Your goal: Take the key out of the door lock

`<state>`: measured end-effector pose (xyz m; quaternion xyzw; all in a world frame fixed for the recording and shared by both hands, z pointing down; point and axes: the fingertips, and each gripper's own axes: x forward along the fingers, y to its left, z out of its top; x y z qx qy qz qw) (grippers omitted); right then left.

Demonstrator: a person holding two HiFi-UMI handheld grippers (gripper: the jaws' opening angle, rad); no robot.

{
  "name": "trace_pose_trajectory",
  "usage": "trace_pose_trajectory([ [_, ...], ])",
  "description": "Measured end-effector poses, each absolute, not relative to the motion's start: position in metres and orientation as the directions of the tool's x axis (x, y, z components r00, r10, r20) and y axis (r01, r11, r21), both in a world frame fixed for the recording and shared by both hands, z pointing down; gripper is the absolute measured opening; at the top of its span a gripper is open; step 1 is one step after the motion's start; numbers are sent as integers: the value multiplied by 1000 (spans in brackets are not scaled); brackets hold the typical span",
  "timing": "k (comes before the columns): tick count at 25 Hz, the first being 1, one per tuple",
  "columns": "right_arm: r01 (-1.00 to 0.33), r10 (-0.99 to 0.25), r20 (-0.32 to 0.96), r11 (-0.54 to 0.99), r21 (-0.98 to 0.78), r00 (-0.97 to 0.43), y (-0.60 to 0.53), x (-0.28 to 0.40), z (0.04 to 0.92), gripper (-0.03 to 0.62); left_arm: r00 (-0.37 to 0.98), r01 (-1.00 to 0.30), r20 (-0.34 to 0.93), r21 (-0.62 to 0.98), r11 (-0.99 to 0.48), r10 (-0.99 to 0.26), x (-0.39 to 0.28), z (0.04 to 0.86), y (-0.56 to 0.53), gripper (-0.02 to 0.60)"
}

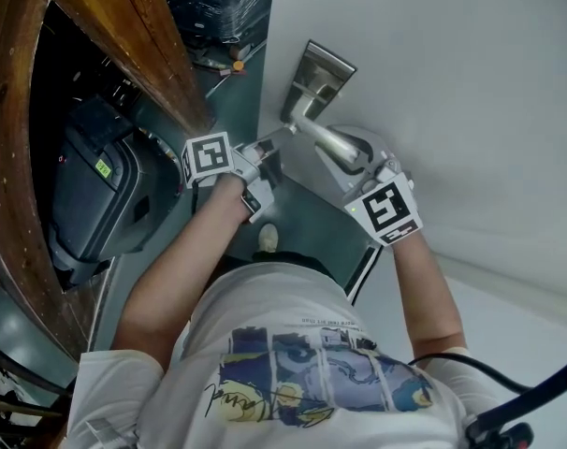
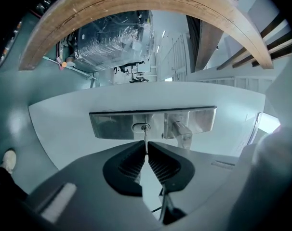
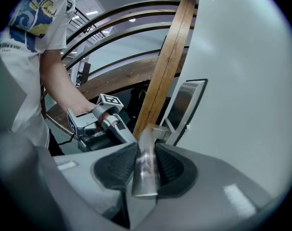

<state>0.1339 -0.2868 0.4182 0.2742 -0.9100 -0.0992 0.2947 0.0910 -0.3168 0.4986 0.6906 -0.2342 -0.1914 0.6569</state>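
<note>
Left tool pinches key; right tool clamps handle.

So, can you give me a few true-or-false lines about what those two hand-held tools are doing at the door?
1. The left gripper is shut on the key. True.
2. The key is out of the lock. False: it sits in the keyhole.
3. The right gripper is open and empty. False: it is shut on the door handle.
4. The door is white. True.
</note>
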Motion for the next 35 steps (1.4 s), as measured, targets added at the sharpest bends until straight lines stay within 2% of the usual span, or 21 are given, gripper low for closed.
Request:
trace_pose_trajectory([
  [9,-444,-555,487,831,334,-674,-289,137,421,118,845,-73,45,997,-32,-533,74,492,-277,23],
  [15,-522,-614,481,788,326,-626,-287,152,414,146,855,-122,72,991,-63,-513,48,489,-254,23],
  [24,-713,-766,417,627,314,-490,-236,173,392,146,900,-196,90,958,-211,-426,19,460,-217,23],
  [35,-855,-848,379,470,219,-370,-138,130,401,146,938,-235,94,880,-414,-332,-16,409,-170,23],
])
